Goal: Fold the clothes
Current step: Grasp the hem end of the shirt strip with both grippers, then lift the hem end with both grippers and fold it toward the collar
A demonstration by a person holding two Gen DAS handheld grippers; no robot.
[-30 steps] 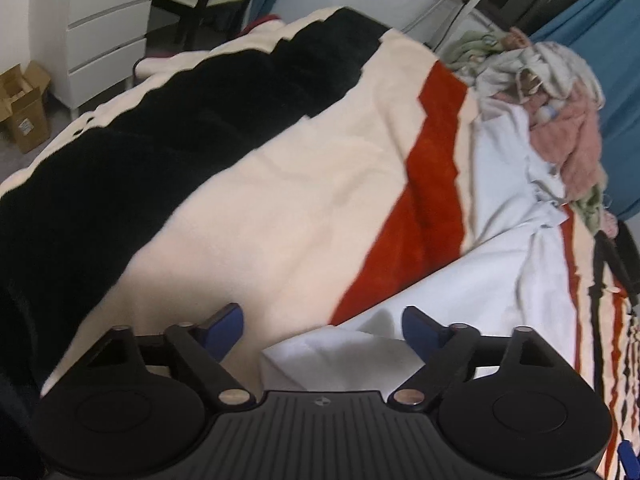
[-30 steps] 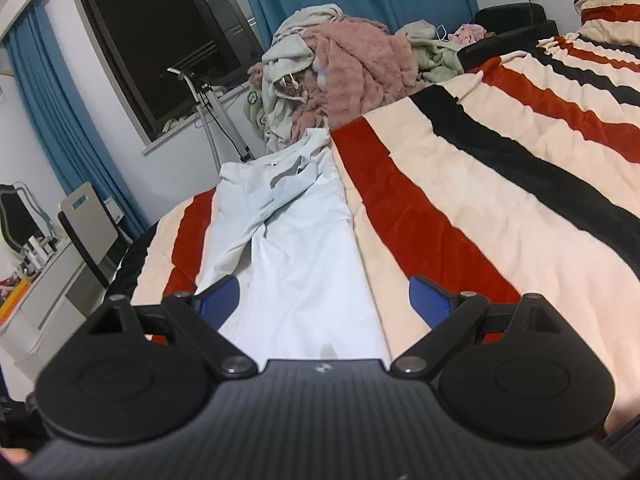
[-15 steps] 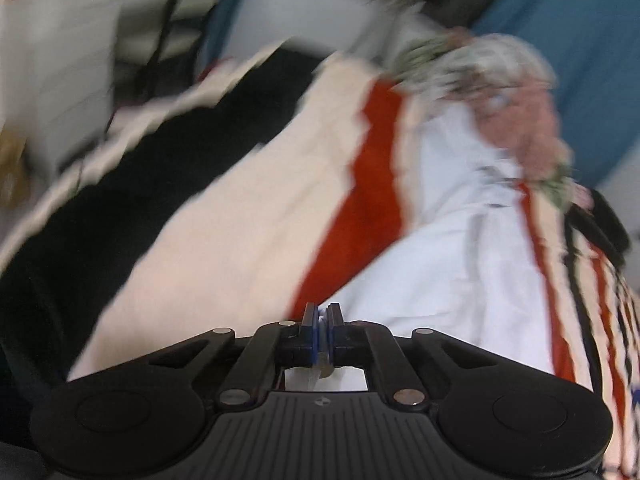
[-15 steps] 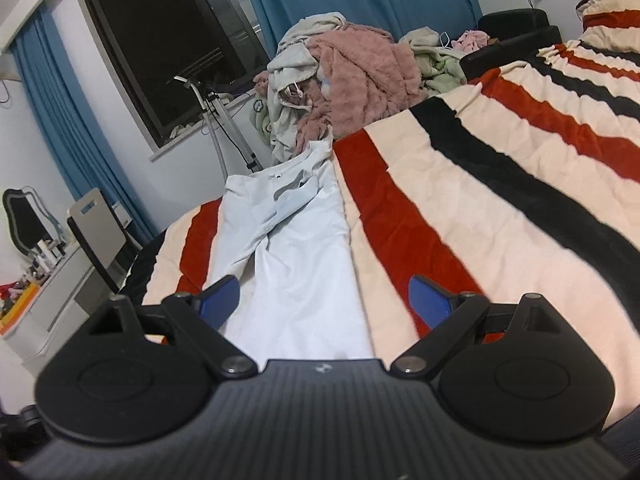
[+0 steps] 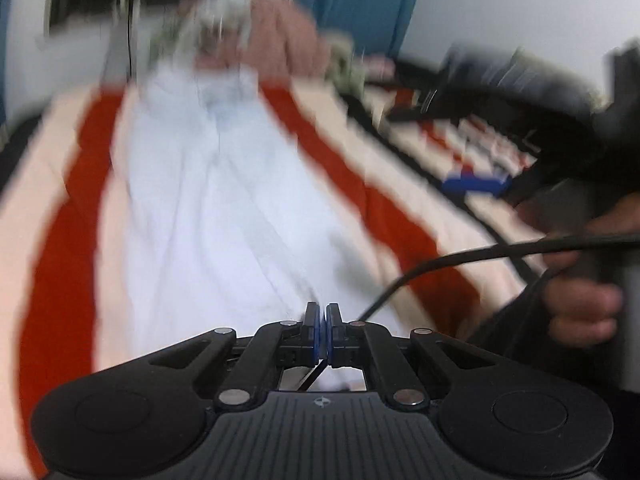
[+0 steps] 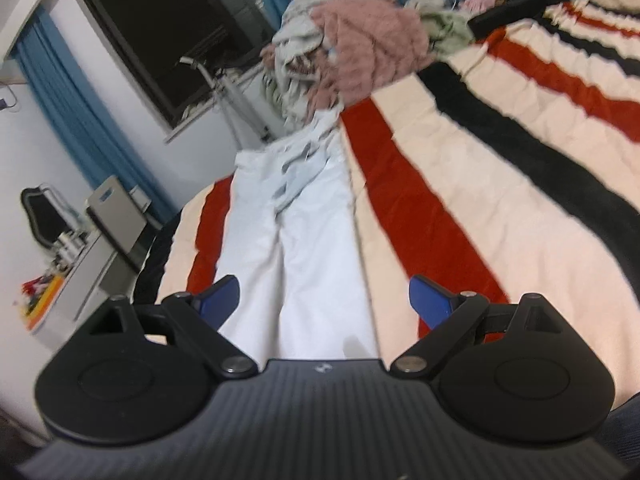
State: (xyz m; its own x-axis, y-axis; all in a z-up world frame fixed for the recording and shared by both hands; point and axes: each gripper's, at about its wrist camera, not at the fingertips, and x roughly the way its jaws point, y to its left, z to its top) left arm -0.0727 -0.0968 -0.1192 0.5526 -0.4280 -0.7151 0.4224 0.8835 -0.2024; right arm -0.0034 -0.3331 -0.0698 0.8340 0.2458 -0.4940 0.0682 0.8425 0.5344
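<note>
White trousers (image 5: pixel 224 216) lie lengthwise on a red, cream and black striped blanket (image 5: pixel 48 272); they also show in the right wrist view (image 6: pixel 308 248). My left gripper (image 5: pixel 323 328) is shut on the near hem of the trousers. My right gripper (image 6: pixel 324 300) is open and empty, held just above the near end of the trousers. It also shows at the right of the blurred left wrist view (image 5: pixel 476 186), held by a hand (image 5: pixel 580 300).
A heap of unfolded clothes (image 6: pixel 360 40) sits at the far end of the bed. A black cable (image 5: pixel 460 260) crosses in front of the left gripper. A window (image 6: pixel 160 28), blue curtains (image 6: pixel 68 104) and a desk (image 6: pixel 80 272) stand to the left.
My left gripper shut on the trousers' hem and swung right, now looking along the trousers. The right gripper stayed open and shifted a little.
</note>
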